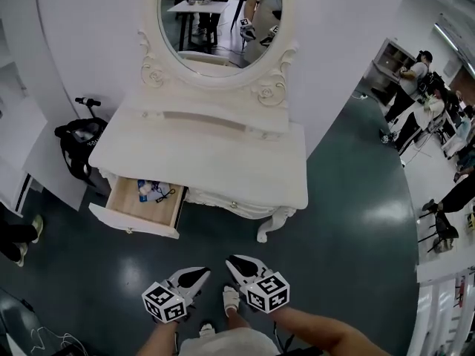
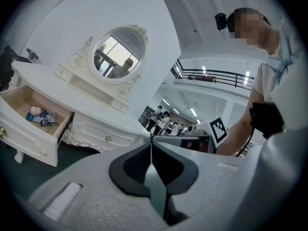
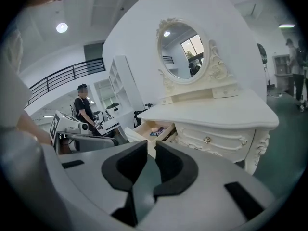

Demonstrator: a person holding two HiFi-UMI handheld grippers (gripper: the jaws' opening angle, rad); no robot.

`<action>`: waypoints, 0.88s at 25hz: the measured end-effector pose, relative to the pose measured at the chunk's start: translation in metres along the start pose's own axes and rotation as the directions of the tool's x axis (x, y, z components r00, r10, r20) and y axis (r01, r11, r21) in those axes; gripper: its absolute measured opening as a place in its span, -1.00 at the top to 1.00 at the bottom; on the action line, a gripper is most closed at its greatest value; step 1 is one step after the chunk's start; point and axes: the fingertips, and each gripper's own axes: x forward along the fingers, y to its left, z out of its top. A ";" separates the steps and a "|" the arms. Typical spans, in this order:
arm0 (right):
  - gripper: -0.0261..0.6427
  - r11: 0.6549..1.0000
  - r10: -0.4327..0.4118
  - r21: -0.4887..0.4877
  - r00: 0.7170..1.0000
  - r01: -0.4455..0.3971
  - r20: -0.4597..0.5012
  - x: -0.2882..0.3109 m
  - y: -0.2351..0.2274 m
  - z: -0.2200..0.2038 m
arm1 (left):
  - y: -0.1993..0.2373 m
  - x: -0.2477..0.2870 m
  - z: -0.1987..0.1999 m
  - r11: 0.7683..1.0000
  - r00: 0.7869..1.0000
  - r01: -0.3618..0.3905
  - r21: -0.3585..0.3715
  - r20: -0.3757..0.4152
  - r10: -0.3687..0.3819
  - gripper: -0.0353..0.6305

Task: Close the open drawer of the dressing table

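Note:
The white dressing table (image 1: 223,162) with its oval mirror (image 1: 219,21) stands ahead of me. Its left drawer (image 1: 141,206) is pulled out, and small items (image 1: 154,191) lie inside, one of them blue. Both grippers hover low over the floor, well short of the table. My left gripper (image 1: 204,273) is shut and empty, its tips touching in the left gripper view (image 2: 151,146), where the drawer (image 2: 33,121) shows at far left. My right gripper (image 1: 231,260) holds nothing, and a narrow gap separates its jaws (image 3: 150,146). Beyond them, the right gripper view shows the drawer (image 3: 153,129).
A black bag (image 1: 74,143) leans against the wall left of the table, beside a white panel (image 1: 52,169). Several people (image 1: 415,87) stand at the far right. The table's curved leg (image 1: 271,225) is near the right side. Dark floor (image 1: 349,221) surrounds my feet (image 1: 230,299).

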 end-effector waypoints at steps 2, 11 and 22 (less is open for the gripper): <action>0.73 1.000 0.009 -0.006 1.000 -0.009 0.006 -0.008 0.008 0.000 | -0.007 -0.005 0.000 1.000 1.000 0.002 0.008 0.002 -0.002 0.86; 0.73 0.997 0.081 0.008 0.997 -0.082 0.012 -0.039 0.042 -0.011 | -0.032 -0.027 -0.002 1.000 1.000 0.005 0.026 0.012 -0.006 0.86; 0.75 0.964 0.254 -0.088 0.967 -0.252 0.018 -0.080 0.104 0.016 | -0.082 -0.055 0.030 0.996 0.998 0.032 0.088 0.058 -0.037 0.86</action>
